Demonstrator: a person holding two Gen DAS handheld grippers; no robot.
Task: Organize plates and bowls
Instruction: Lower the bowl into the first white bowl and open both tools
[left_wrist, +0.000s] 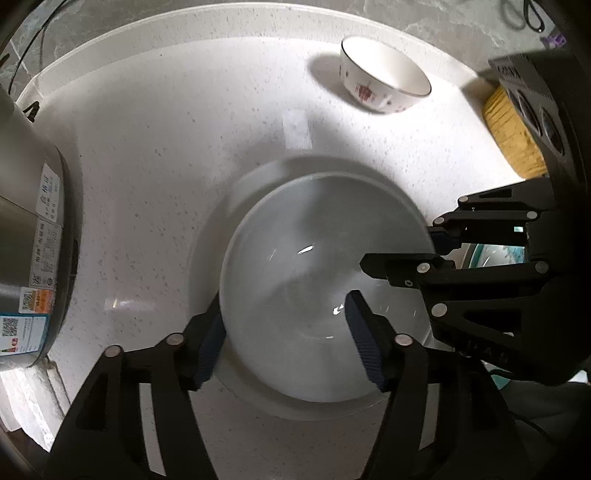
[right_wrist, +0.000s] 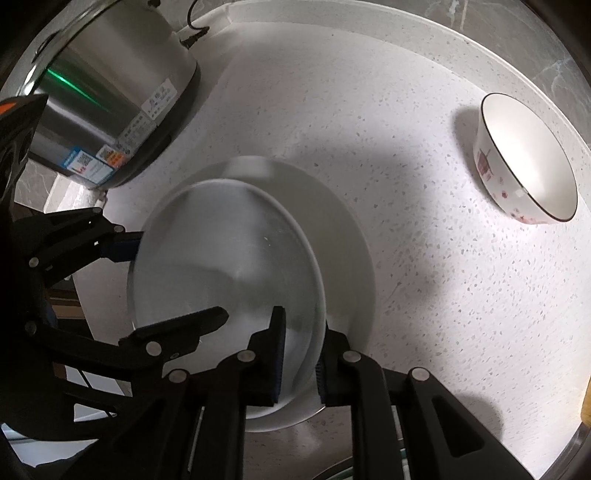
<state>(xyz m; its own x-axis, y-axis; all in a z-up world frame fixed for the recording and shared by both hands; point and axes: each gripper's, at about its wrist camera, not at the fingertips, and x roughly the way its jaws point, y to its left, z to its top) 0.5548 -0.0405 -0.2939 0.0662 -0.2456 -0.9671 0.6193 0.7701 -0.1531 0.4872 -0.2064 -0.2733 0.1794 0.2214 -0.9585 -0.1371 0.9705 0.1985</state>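
Countertop (left_wrist: 155, 155): white stone with fine grey speckles, curved rim at the top of both views.
Glass bowl (left_wrist: 306, 277): clear, round and smooth, with small bright glints; it fills the centre of the left wrist view and sits inside a white plate (left_wrist: 207, 236).
White plate, shape: broad, shallow and plain, its rim showing around the glass bowl.
My left gripper (left_wrist: 284, 339): black jaws with ribbed dark blue pads, standing wide apart astride the near wall of the glass bowl, one pad inside, one outside, neither pressing.
My right gripper (right_wrist: 299, 363): jaws narrow, pinching the thin rim of the glass bowl between blue pads.
Patterned bowl (right_wrist: 528, 162): white ceramic, dark rim line, red printed figures outside, empty, well apart at the right of the right wrist view.
Steel cooker (right_wrist: 107, 96): brushed metal drum with printed stickers, upper left.
Yellow woven mat (left_wrist: 513, 136): right edge of the left wrist view, partly hidden.
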